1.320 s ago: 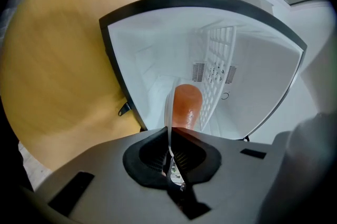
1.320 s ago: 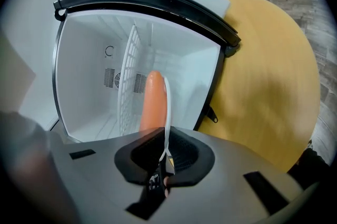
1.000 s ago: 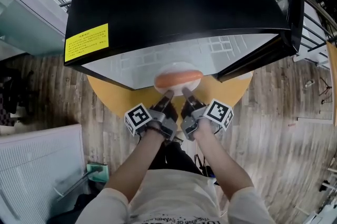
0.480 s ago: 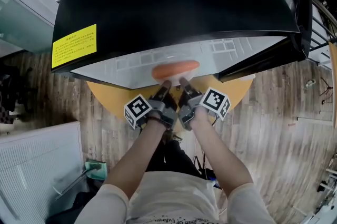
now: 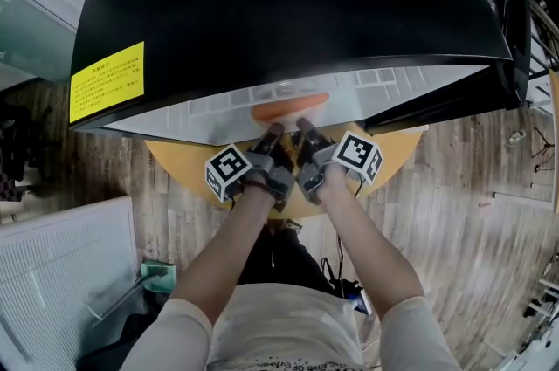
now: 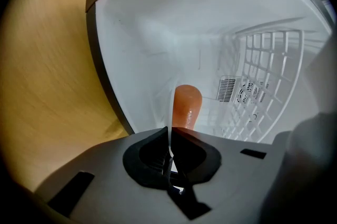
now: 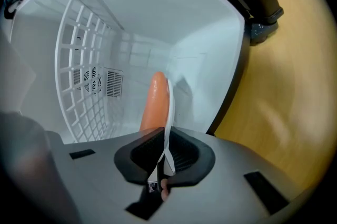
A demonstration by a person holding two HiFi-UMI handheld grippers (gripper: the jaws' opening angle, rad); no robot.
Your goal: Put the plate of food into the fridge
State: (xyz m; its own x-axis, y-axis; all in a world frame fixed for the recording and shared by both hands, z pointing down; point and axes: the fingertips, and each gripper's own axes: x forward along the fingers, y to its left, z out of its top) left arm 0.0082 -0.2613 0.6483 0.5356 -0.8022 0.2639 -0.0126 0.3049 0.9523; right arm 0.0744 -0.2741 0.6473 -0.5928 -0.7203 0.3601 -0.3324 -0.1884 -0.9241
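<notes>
two hand-held grippers side by side at the mouth of the black fridge (image 5: 288, 3): left hand-held gripper (image 5: 272, 132) and right hand-held gripper (image 5: 301, 127), each clamped tight on the near rim of a thin white plate (image 7: 169, 104), seen edge-on between the jaws in both gripper views. on the plate, an orange sausage-like piece of food (image 6: 187, 104), already past the door frame and inside the white interior; unclear whether resting on the fridge floor or held just above it. behind it, a white wire rack (image 6: 268, 70) and a fan grille (image 7: 113, 83) on the back wall. fridge on a round wooden counter (image 5: 179, 164), yellow label (image 5: 106, 81) on its top, door (image 5: 517, 20) swung open at the right.
</notes>
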